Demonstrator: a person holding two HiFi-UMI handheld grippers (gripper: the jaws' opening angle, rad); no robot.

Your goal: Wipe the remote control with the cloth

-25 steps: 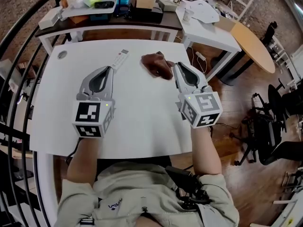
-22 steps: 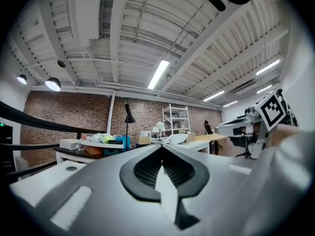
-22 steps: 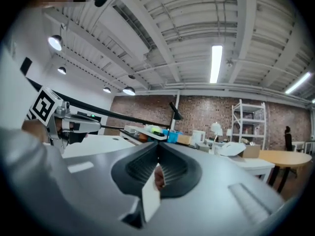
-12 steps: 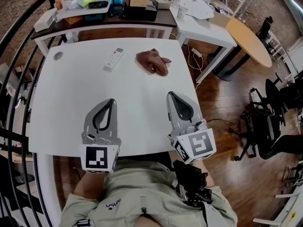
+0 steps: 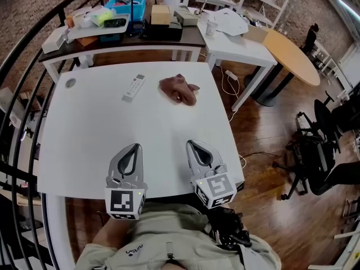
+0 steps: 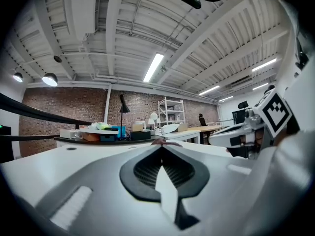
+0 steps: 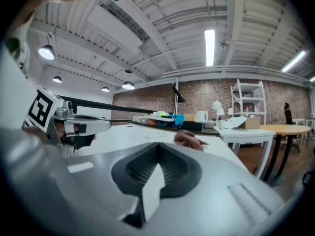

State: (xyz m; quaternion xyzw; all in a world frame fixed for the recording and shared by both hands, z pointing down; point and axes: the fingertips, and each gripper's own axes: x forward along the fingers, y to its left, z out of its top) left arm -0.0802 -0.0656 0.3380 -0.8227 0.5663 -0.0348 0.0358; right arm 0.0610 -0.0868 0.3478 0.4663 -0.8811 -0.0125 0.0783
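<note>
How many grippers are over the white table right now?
2. The left gripper is near the front edge of the white table, left of centre; the right gripper is beside it, to its right. Both are shut and empty; none hidden.

remote control (image 5: 133, 87): buttons too small to tell in the head view.
cloth (image 6: 169, 142): left gripper view shows only 1 sliver above the left claw (image 6: 162, 149) tip.
person's torso (image 5: 169, 246): cut off by the bottom edge.
</note>
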